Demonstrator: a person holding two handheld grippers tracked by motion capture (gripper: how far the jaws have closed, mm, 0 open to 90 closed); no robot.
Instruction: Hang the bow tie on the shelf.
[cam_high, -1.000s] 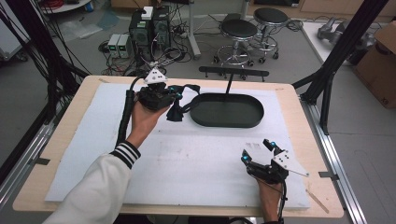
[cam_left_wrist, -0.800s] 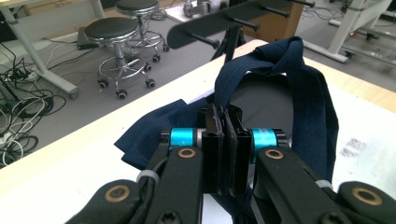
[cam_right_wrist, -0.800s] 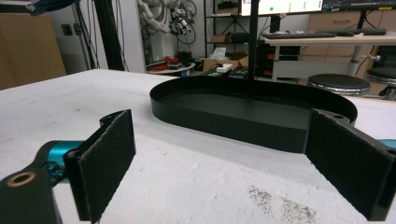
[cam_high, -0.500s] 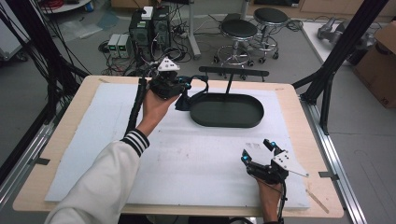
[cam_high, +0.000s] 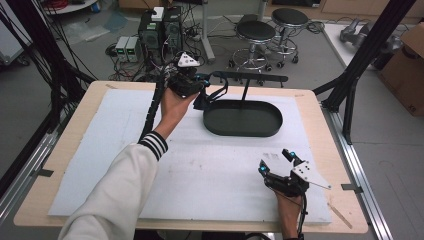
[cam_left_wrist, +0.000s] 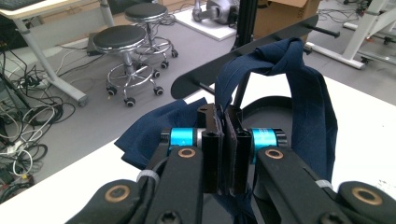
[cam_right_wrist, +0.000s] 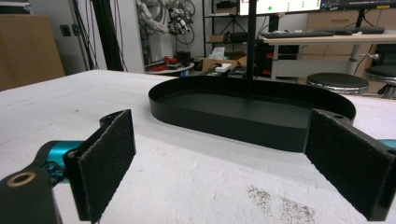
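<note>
1. Dark navy woven cloth strip (cam_left_wrist: 308, 107) is hanging in a loop from the left gripper (cam_high: 186, 82), whose jaws are pressing flat together on a fold of it, up at the far side of the table beside the stand.
2. Just beyond the pinched fold, the strip is rising and draping over the flat black metal crossbar (cam_left_wrist: 243, 60), which is running left to right on a thin black upright post (cam_high: 246, 89); more cloth is bunching low on the near left of the jaws.
3. Judging from this, the coming move is turning on that bar: it is lying slightly far and right of the left gripper, with its long axis across the table, so the cloth would need carrying over it and across that axis.
4. The left hand is much the nearer; the right gripper (cam_high: 278, 164) is resting well apart at the near right of the table, jaws spread wide and holding nothing.
5. Below the bar, the black oval steel tray base (cam_right_wrist: 219, 119) is sitting with a low upright rim and a smooth matte floor.
6. The white foam-textured mat (cam_high: 210, 165) is covering the pale wooden tabletop (cam_high: 320, 107); a faint grey smudge is showing on it near the right gripper.
7. The cloth is looking soft, thin and limp, likely to slide on smooth metal.
</note>
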